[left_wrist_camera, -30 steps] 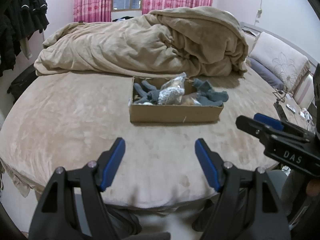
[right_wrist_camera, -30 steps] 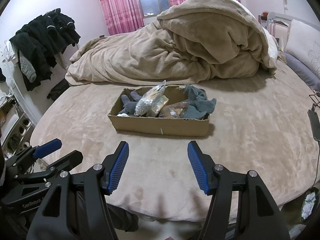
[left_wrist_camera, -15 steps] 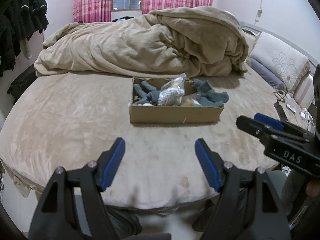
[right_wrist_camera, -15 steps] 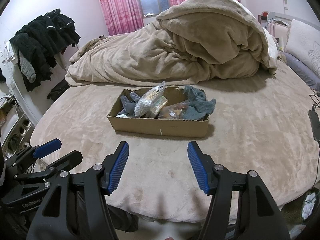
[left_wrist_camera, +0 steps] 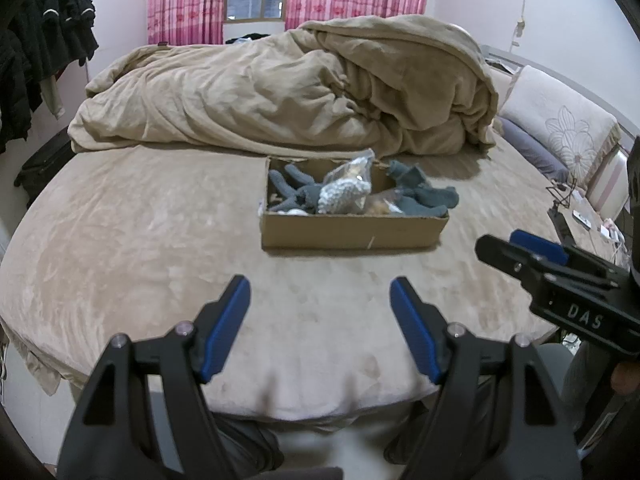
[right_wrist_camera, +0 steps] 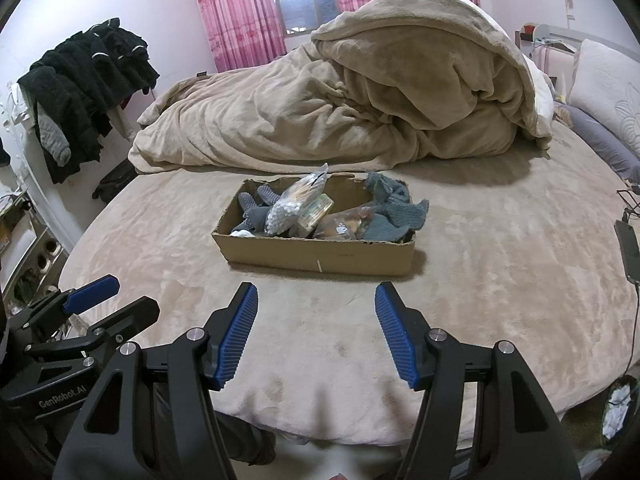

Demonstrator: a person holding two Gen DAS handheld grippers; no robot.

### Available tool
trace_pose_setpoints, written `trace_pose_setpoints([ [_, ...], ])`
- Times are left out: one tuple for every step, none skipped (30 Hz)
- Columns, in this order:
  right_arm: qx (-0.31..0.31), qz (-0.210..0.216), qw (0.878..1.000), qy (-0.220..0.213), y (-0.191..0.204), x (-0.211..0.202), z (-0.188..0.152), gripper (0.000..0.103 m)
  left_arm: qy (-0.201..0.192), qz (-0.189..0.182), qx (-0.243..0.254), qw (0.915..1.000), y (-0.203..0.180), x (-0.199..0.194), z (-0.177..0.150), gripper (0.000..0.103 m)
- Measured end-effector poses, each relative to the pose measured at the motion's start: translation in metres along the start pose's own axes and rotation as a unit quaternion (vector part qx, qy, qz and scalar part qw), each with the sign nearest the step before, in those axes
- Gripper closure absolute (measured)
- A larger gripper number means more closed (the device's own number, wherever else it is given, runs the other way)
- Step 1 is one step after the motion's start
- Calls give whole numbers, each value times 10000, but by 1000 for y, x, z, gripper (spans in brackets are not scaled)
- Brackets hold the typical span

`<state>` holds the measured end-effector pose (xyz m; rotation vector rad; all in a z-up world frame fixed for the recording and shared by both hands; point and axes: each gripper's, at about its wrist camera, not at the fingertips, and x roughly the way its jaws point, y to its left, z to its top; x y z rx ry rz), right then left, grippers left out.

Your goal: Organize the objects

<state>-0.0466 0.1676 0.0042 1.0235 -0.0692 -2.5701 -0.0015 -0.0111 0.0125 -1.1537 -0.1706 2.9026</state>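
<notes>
The shallow brown cardboard box (right_wrist_camera: 316,250) of grey knitted gloves (right_wrist_camera: 394,210) and clear plastic bags (right_wrist_camera: 294,204) rests on the tan plush bedspread (right_wrist_camera: 500,272), straight ahead of both grippers, long axis crosswise; the right gripper (right_wrist_camera: 316,320) and left gripper (left_wrist_camera: 320,312) hover apart from it, jaws wide, empty; neither appears clearly nearer; only the right view shows the box's left end wall.
</notes>
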Motion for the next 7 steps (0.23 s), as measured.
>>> trace_pose_setpoints([
  [1,-1,10000,-1,0,0,0,39,-4,-1,7,10000,0,0,0,29],
  [2,3,10000,-3,0,0,0,39,-6,-9,15,10000,0,0,1,29],
  [1,4,10000,-3,0,0,0,39,-10,-25,23,10000,0,0,1,29],
  [-2,0,10000,-4,0,0,0,39,-16,-44,36,10000,-1,0,1,29],
  [-5,4,10000,-4,0,0,0,39,-29,-72,54,10000,-1,0,1,29],
  [-23,6,10000,-7,0,0,0,39,-30,-119,83,9999,-1,1,2,29],
  [-59,-9,10000,-19,-1,0,1,39,-11,-151,93,9998,-1,2,2,29],
])
